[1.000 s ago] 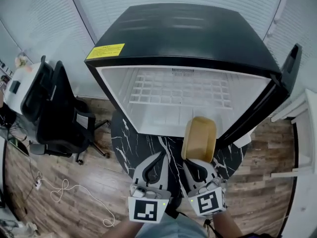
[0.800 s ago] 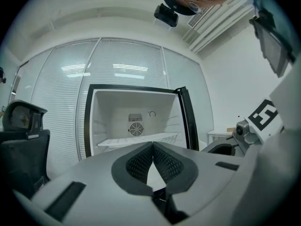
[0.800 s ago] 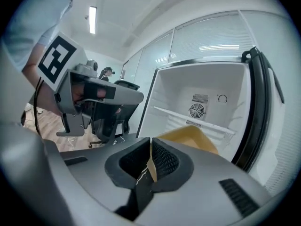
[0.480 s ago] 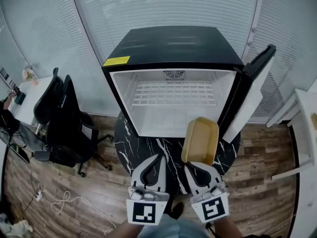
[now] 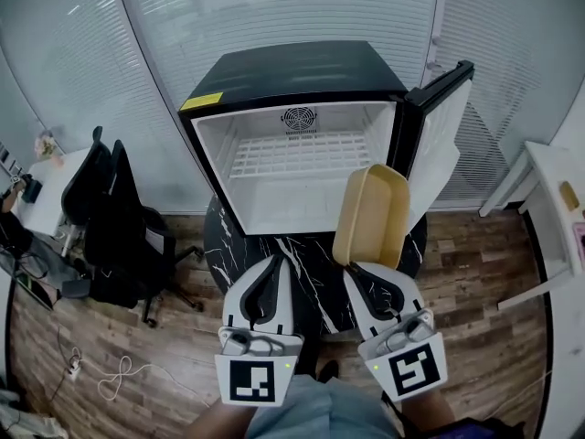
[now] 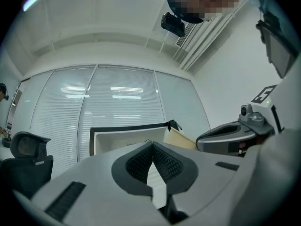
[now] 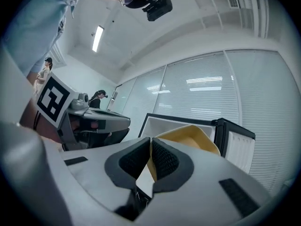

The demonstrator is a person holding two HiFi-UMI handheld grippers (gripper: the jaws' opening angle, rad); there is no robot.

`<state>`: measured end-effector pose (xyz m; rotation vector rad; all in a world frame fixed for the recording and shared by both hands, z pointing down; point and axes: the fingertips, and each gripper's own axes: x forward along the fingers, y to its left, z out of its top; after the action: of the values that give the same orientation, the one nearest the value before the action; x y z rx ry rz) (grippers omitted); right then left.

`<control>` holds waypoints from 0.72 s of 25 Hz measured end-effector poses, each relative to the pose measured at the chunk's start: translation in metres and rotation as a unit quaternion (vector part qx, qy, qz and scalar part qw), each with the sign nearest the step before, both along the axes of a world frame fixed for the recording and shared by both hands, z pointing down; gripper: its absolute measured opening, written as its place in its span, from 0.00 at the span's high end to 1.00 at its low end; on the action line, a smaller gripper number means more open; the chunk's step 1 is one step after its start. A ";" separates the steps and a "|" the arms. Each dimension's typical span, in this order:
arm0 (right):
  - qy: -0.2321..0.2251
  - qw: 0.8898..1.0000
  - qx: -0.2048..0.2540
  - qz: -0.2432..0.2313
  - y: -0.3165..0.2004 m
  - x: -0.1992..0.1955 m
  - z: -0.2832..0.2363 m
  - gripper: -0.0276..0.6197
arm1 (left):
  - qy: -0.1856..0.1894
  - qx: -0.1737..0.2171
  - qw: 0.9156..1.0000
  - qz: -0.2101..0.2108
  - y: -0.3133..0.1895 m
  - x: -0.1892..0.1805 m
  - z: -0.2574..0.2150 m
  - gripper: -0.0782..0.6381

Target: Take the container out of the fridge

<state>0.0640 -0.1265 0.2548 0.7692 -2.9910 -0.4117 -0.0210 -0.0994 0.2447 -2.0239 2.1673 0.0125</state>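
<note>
White blinds [image 5: 274, 12] run along the walls behind a black fridge [image 5: 302, 71], which stands on a round black marble table [image 5: 306, 268] over a wood floor [image 5: 475, 273]. Its door [image 5: 439, 144] hangs open at the fridge's right side. Inside, the white cavity shows a wire shelf [image 5: 292, 154] and a round fan [image 5: 298, 118] in the back wall. A yellow label [image 5: 201, 101] sits on the fridge's top at its front left corner. A black office chair [image 5: 114, 218] stands on the floor to the left of the fridge.

The tan container [image 5: 370, 216] is outside the fridge, in the air in front of its open mouth and just beside the door's lower edge. It is tipped up on end, with its hollow side turned toward the door. The right gripper [image 5: 364, 277] grips it from below: its 2 fingers [image 7: 164, 161] are closed on the container's thin wall, which runs up between the pads.

The left gripper [image 5: 272, 268] hangs in front of the fridge, left of the container and apart from it. Its 2 fingers [image 6: 138, 161] are pressed together at the tips with nothing between them.
</note>
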 end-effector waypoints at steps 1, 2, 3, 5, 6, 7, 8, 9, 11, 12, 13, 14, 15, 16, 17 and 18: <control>-0.006 1.000 0.006 0.001 0.002 0.003 -0.007 0.91 | -0.003 0.005 1.000 0.000 0.002 0.001 -0.005 0.87; -0.010 1.000 0.011 0.001 0.003 0.005 -0.013 0.91 | -0.005 0.010 1.000 0.001 0.004 0.002 -0.010 0.87; -0.014 1.000 0.016 0.002 0.004 0.007 -0.019 0.92 | -0.005 0.016 1.000 0.002 0.005 0.004 -0.016 0.87; -0.021 0.999 0.026 0.005 0.006 0.012 -0.030 0.91 | -0.006 0.032 0.999 0.005 0.007 0.007 -0.028 0.87; -0.025 0.999 0.031 0.007 0.006 0.014 -0.036 0.91 | -0.007 0.039 0.999 0.007 0.008 0.009 -0.034 0.87; -0.029 0.999 0.035 0.010 0.006 0.015 -0.040 0.91 | -0.008 0.045 0.999 0.007 0.009 0.010 -0.038 0.87; -0.033 0.999 0.038 0.012 0.006 0.017 -0.045 0.91 | -0.009 0.049 0.999 0.008 0.010 0.010 -0.042 0.87; -0.037 0.998 0.041 0.014 0.006 0.018 -0.048 0.91 | -0.010 0.052 0.999 0.008 0.010 0.010 -0.044 0.87; -0.042 0.998 0.046 0.017 0.006 0.019 -0.053 0.91 | -0.011 0.054 0.998 0.009 0.012 0.011 -0.047 0.87; -0.043 0.998 0.047 0.018 0.006 0.020 -0.054 0.92 | -0.011 0.055 0.998 0.010 0.013 0.012 -0.047 0.87; -0.044 0.998 0.047 0.019 0.006 0.021 -0.055 0.92 | -0.012 0.054 0.998 0.012 0.013 0.013 -0.047 0.87; -0.044 0.998 0.048 0.020 0.005 0.022 -0.055 0.92 | -0.012 0.053 0.998 0.013 0.013 0.015 -0.046 0.87; -0.044 0.998 0.049 0.021 0.005 0.022 -0.055 0.92 | -0.012 0.051 0.999 0.014 0.013 0.016 -0.045 0.87; -0.045 0.998 0.050 0.022 0.005 0.023 -0.055 0.92 | -0.012 0.050 0.999 0.014 0.013 0.016 -0.044 0.87; -0.045 0.997 0.050 0.024 0.004 0.023 -0.055 0.92 | -0.012 0.050 0.999 0.014 0.013 0.017 -0.043 0.87; -0.046 0.997 0.050 0.025 0.004 0.023 -0.055 0.92 | -0.012 0.050 0.999 0.014 0.013 0.017 -0.043 0.87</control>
<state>0.0874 -0.1227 0.2003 0.8930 -3.0471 -0.5415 -0.0044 -0.0864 0.2019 -1.9905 2.0803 0.0979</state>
